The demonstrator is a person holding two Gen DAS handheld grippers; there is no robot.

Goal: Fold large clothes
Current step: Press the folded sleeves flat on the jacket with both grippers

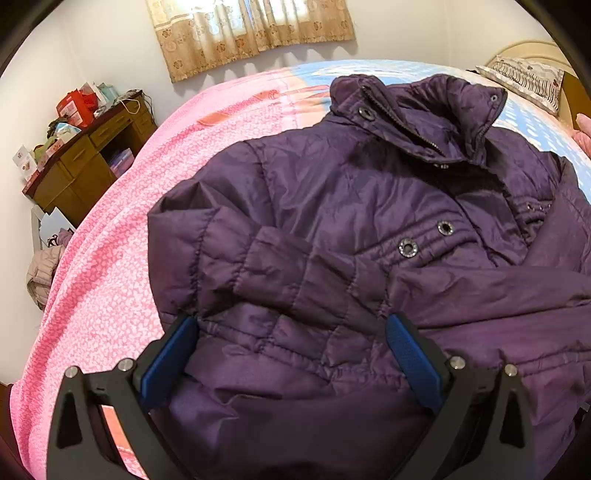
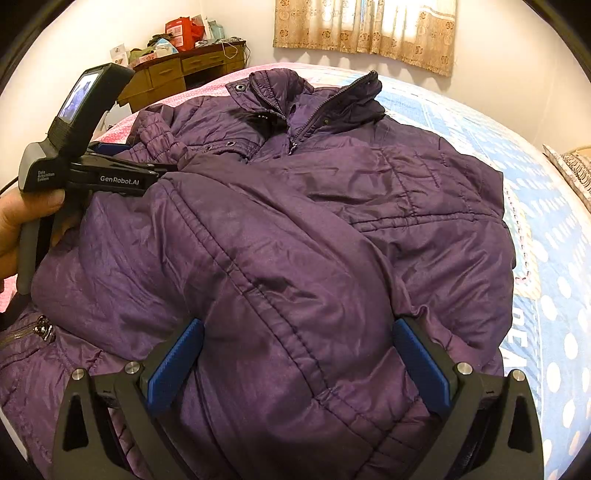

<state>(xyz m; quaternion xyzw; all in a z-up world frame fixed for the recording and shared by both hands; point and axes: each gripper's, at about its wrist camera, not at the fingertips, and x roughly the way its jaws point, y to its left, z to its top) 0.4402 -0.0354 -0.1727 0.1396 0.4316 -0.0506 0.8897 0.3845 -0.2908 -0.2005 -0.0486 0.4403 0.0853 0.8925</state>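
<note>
Purple quilted jacket point(image 1: 332, 229) lies on my bed point(image 1: 103, 295); left gripper point(image 1: 291, 332) and right gripper point(image 2: 297, 332) fingers spread wide, pinching nothing.

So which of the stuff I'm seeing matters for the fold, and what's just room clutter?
For the job:
purple jacket
left gripper, open
right gripper, open
bed it lies on

Just lying about:
wooden desk with boxes
curtain
pillow

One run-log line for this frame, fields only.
stage: mid-fold | purple jacket on bed, sleeves folded across front | left gripper open over jacket | right gripper open over jacket
</note>
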